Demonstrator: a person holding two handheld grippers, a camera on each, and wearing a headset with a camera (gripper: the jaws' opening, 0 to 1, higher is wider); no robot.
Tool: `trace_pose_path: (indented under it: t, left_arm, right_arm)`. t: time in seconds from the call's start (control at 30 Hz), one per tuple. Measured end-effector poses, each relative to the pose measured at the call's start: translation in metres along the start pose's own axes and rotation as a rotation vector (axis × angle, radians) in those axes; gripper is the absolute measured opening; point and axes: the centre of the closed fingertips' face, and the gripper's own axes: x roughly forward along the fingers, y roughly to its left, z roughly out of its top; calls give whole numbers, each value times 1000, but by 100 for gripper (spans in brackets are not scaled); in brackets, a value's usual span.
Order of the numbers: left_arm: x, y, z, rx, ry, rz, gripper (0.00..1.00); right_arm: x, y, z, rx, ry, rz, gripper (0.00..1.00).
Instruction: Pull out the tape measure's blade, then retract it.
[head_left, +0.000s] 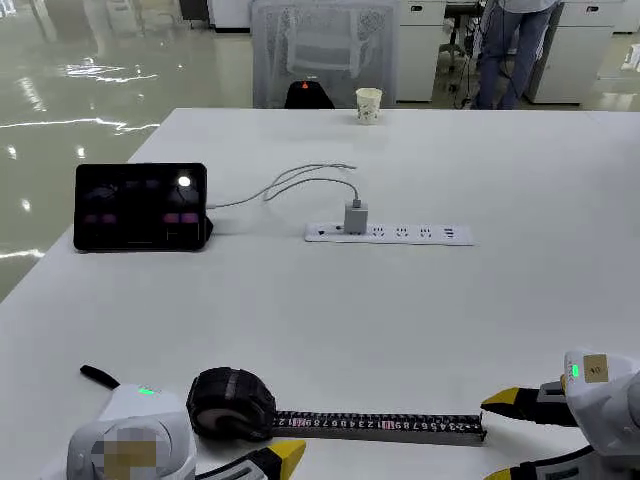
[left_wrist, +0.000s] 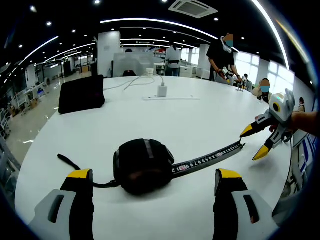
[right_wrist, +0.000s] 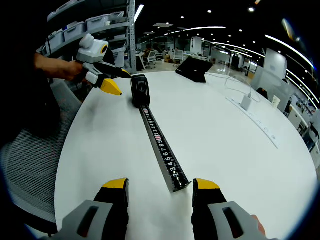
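Tablet (head_left: 140, 207) cabled to a charger (head_left: 356, 216) in the power strip (head_left: 388, 234) — paper cup (head_left: 368, 104) beyond.

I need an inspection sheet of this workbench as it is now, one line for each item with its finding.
Surface: white table, no spill seen.
Job's things: black tape measure lies near the front edge; its blade is out, flat on the table.
Clutter: tablet; paper cup at the far edge.
Grippers: left gripper open, jaws either side of the tape measure; right gripper open, jaws either side of the blade's end.
Cables: white cable runs from the charger in the power strip to the tablet.
Surroundings: chair behind the table; a person standing; glossy floor.
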Motion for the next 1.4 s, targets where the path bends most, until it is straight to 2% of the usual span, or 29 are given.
trace_pose_path:
  t: [0.33, 0.6, 0.8, 0.97, 1.4]
  left_arm:
    - [10, 4, 4, -11, 5, 8, 91]
    - [19, 5, 4, -29, 21, 8, 78]
    - [24, 7, 3, -54, 35, 20, 71]
    - [28, 6, 2, -54, 43, 17, 66]
    - [34, 14, -2, -66, 68, 60, 60]
  right_arm:
    - [7, -12, -4, -5, 8, 10, 34]
    - [10, -19, -7, -18, 10, 14, 21]
    - [11, -22, -8, -29, 6, 19, 16]
    - [12, -24, -8, -27, 4, 23, 13]
    - [15, -25, -10, -35, 4, 39, 11]
